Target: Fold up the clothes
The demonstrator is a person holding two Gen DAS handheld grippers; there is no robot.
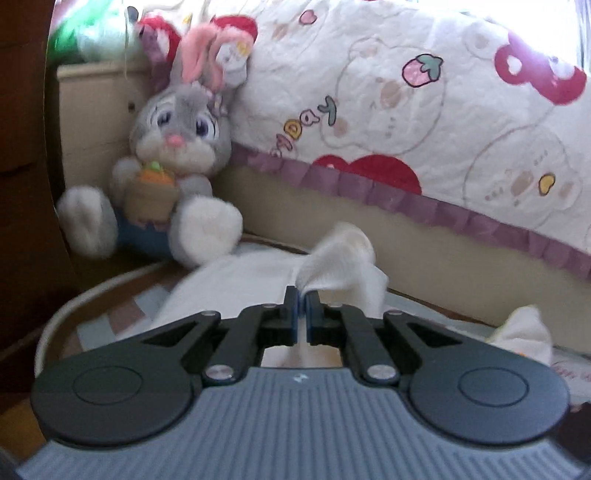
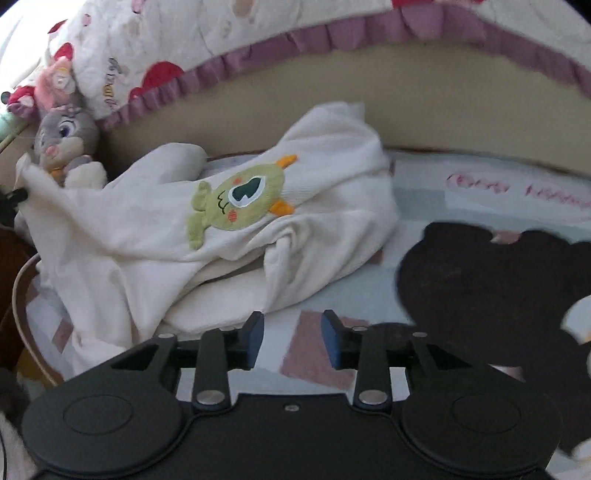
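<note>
Cream garment w/ green monster patch (image 2: 207,229) lies crumpled on pastel patchwork mat (image 2: 317,354), in front of bed w/ printed quilt (image 2: 258,33). Grey plush rabbit (image 2: 64,136) sits behind garment at left, vs bed. Dark mouse-shaped rug (image 2: 491,295) lies to the right.

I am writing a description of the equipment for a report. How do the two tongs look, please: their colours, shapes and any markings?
Both tongs have black linkage arms with silver rivets, two round black discs at the base, and blue pads inside the fingers. The left tongs sit on a grey ribbed body with a small white logo. The right tongs sit on a body that looks black, with a small silver screw. No cables or sleeves are visible.
</note>
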